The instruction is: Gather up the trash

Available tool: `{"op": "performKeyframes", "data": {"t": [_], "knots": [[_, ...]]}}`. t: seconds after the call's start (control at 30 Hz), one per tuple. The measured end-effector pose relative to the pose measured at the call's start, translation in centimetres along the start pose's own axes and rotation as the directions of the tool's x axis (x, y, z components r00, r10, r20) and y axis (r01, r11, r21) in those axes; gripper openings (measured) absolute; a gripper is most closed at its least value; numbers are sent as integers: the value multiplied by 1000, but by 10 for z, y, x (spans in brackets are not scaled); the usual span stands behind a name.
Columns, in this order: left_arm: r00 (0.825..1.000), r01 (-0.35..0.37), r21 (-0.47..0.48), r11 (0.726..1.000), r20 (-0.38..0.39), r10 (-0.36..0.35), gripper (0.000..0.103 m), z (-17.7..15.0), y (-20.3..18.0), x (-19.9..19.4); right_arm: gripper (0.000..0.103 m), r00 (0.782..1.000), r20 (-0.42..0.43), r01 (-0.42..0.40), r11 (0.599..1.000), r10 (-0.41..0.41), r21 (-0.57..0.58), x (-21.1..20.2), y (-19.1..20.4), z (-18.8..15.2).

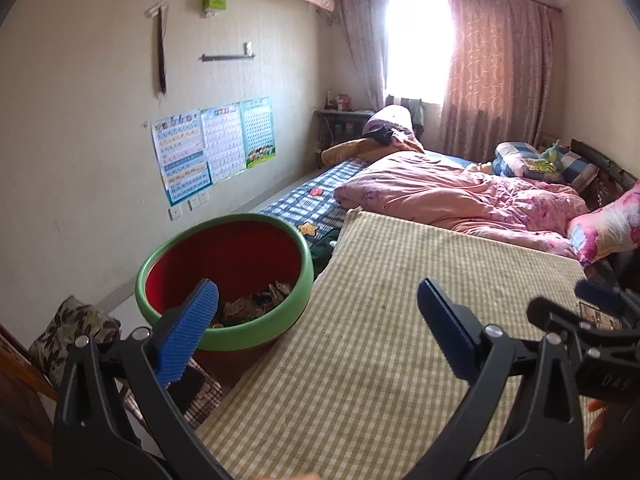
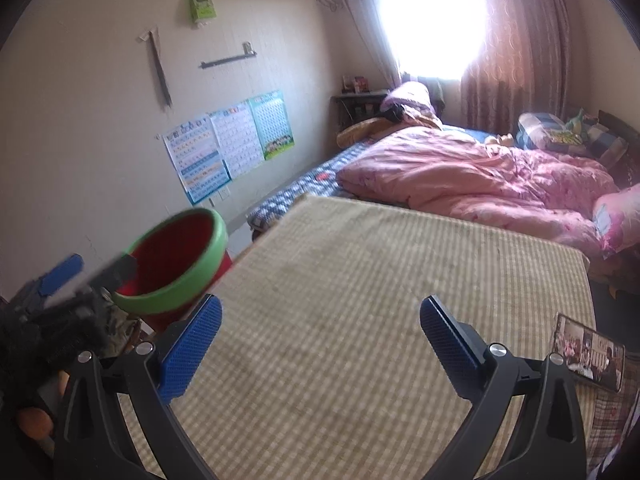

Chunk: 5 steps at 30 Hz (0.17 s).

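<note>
Since crumpled brown scraps (image 1: 256, 302) already lie in the bottom of the round red plastic bin with a green rim (image 1: 224, 276), collection appears well advanced. The bin stands just beside the left edge of the green-and-cream checked tablecloth (image 1: 380, 340), whose visible surface shows no loose trash; only a phone with a lit screen (image 2: 588, 352) lies near its right edge. Remaining work cannot be judged beyond these views.

The left gripper (image 1: 316, 320) has its blue-padded jaws spread wide and holds nothing; one pad overlaps the bin rim in view, contact uncertain. The right gripper (image 2: 320, 328) hovers above the cloth, jaws likewise wide apart and empty
</note>
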<state>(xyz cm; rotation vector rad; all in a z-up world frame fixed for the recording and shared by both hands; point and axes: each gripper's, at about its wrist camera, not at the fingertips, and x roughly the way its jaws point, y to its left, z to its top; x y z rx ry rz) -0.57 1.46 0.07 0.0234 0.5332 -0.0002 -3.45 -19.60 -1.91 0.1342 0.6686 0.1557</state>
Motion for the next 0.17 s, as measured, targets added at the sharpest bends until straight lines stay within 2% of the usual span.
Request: {"op": "performKeyframes", "data": {"t": [0.07,0.17], "knots": [[1000,4,-12,1000,-17,-4,98,-2,5,3,96,999,-21,40,999,-40,14,5,-11,-9],[999,-13,-17,1000,-33,12,98,-5,14,7,96,985,-76,158,985,-153,64,15,-46,-32]]}}
